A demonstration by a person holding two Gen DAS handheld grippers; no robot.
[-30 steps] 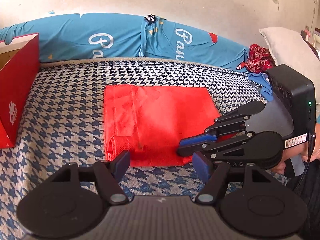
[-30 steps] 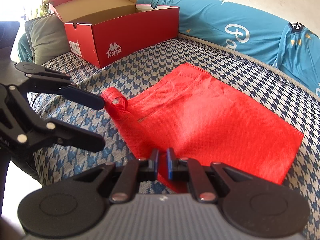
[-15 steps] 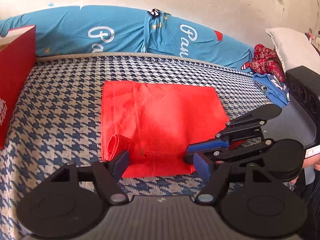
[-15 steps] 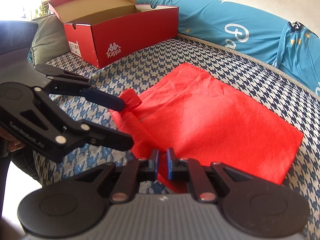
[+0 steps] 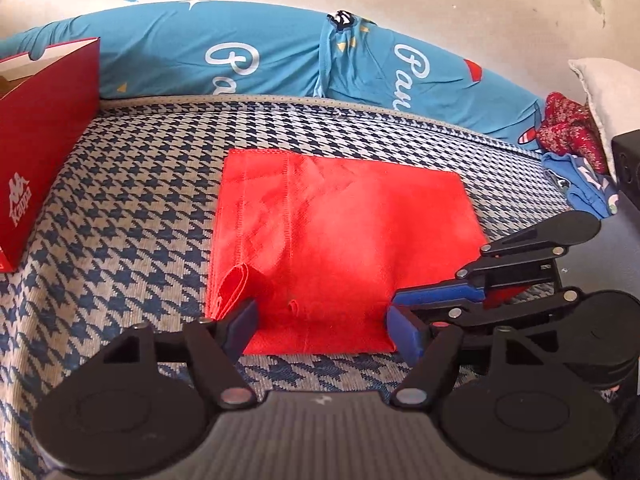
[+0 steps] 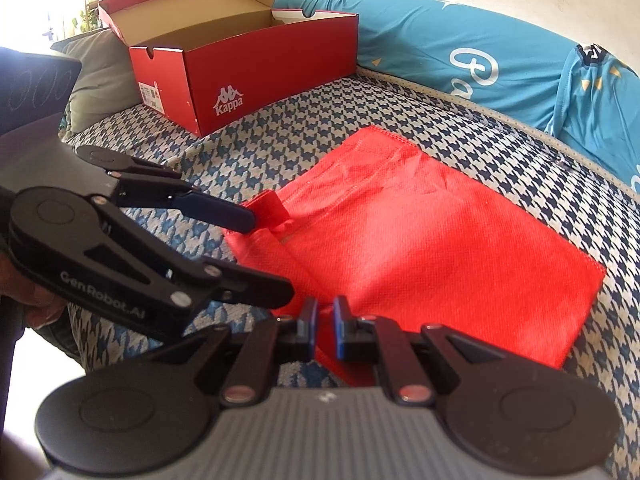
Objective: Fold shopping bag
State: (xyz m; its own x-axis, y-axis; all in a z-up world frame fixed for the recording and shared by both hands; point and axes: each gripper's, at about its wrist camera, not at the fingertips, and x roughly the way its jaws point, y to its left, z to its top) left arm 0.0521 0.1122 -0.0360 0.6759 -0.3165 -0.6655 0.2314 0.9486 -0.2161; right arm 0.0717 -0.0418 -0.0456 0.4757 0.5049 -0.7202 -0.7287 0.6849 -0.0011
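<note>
Right view alone shows right tool (image 6: 325,327) pinching bag (image 6: 432,248)

Daylight is blowing out the corner behind the red shoebox (image 6: 244,76) in the right wrist view. Fisheye bending is curving both pictures' edges, and corners are darkening; the near gripper housings are blurring.

My left wrist view sits low at the near edge of the red bag (image 5: 344,248), facing the blue bolster (image 5: 256,56) by the wall. My right wrist view looks in from the bag's near right corner toward the shoe box (image 6: 244,76). Both share the bag, close up.
</note>
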